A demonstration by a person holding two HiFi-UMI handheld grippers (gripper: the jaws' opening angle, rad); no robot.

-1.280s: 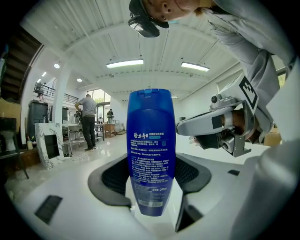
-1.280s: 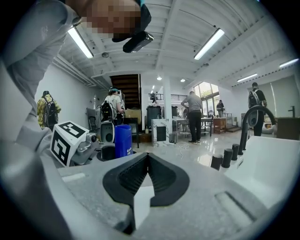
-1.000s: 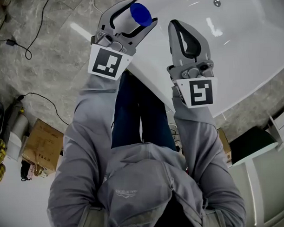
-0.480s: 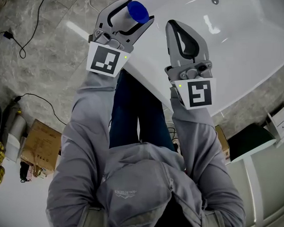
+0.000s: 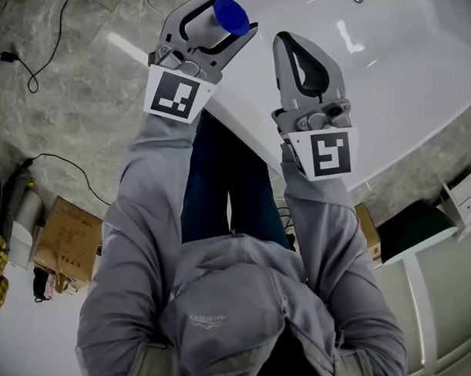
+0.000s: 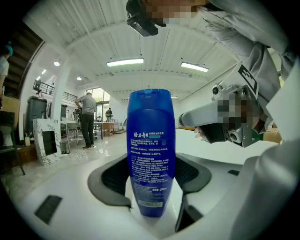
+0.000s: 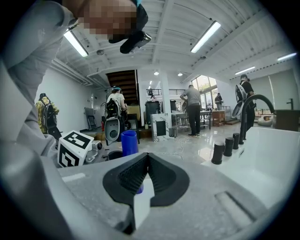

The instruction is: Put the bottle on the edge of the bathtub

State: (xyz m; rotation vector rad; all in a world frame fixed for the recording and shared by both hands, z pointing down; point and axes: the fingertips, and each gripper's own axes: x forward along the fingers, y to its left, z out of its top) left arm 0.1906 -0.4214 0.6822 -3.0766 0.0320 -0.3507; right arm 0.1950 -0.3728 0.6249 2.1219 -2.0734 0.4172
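The left gripper point(image 5: 224, 15) was clamped on the upright blue bottle point(image 6: 151, 140) near the bathtub point(image 5: 409, 74) edge. In the head view only the bottle's cap showed, and the gripper hid the rim beneath it. The right gripper point(image 5: 294, 47), jaws together on nothing, hung just beside it over the tub's open white basin.

Room, open hall.
- Floor point(image 5: 77, 85): grey marbled tile, glossy, reflecting the lamps.
- Ceiling point(image 6: 93, 37): white ribbed panels.
- Strip lights point(image 6: 124, 62): long, lit, set in rows.
- Windows point(image 7: 206, 83): tall, at the far end, bright with daylight.
- Stairs point(image 7: 123, 79): dark flight, rising by the back wall.
- Cabinet point(image 6: 44, 138): white, marbled, with a dark opening.
- Bin point(image 6: 35, 110): dark, behind the cabinet.
- Box point(image 5: 70, 235): cardboard, on the floor.
- Person point(image 6: 87, 119): standing at far tables.
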